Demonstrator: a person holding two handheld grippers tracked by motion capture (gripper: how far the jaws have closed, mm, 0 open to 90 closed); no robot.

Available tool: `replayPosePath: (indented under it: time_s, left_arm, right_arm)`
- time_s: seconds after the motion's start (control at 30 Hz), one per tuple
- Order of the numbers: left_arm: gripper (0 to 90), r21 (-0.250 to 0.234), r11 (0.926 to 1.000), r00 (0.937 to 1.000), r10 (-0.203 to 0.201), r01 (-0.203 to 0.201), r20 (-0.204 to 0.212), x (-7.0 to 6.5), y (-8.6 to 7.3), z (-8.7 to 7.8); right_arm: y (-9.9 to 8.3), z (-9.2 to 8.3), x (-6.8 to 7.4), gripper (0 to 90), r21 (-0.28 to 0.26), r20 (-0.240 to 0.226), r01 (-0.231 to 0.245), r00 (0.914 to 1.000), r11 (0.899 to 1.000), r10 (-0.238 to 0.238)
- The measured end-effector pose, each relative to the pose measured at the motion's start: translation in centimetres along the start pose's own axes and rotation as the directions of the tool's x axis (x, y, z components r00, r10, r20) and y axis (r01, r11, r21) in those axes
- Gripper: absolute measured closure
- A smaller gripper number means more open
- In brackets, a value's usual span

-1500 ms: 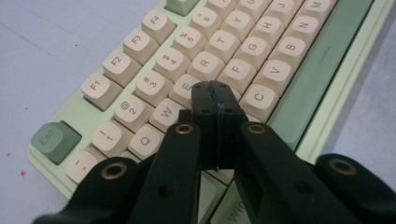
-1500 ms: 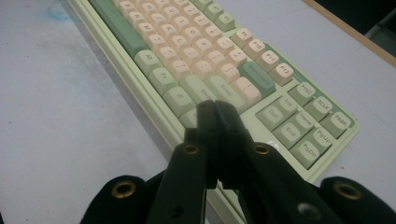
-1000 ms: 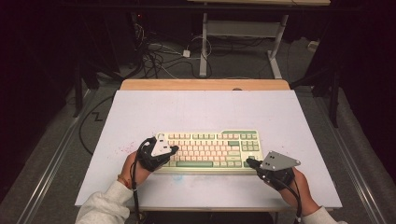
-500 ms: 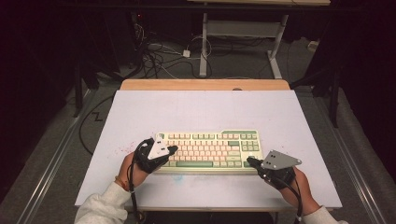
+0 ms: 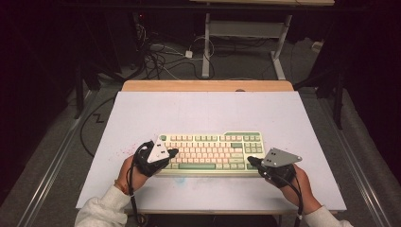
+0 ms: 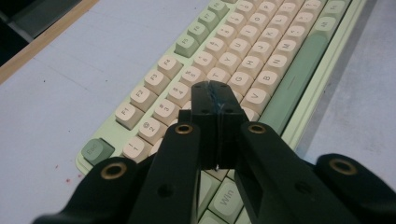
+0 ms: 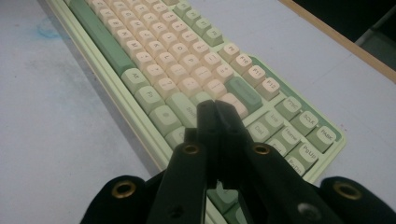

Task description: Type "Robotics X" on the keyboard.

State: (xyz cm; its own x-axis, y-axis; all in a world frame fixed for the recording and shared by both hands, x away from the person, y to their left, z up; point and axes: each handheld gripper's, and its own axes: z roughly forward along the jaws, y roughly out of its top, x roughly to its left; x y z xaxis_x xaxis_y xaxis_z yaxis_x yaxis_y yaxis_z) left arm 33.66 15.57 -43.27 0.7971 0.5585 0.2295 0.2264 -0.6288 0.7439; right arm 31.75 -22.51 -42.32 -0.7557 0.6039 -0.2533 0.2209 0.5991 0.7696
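The keyboard (image 5: 210,150) lies flat on the white table (image 5: 203,111), near its front edge, long side across. The left gripper (image 5: 171,152) sits over the keyboard's left end with its jaws pressed together and nothing between them, tips above the letter keys. The right gripper (image 5: 250,161) is over the right end, jaws likewise closed tight and empty

A white table top (image 5: 208,113) spreads across the middle, with a strip of bare wood (image 5: 208,86) along its 12 o'clock edge. Faint pink specks (image 5: 124,152) mark it toward 8 o'clock. Beyond, at 12 o'clock, tangled cables (image 5: 163,52) lie on the grey floor beside a white desk frame (image 5: 246,33).
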Motion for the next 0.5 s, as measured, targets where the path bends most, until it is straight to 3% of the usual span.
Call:
replayPosePath:
  time_s: [0.5]
  left_arm:
    - [87.4,0.004,1.0000,1.0000,0.003,-0.003,0.005,-0.1,0.0,0.1]
  right_arm:
    - [1.5,2.5,0.2,90.0,0.030,-0.049,0.018,0.9986,0.999,-0.016]
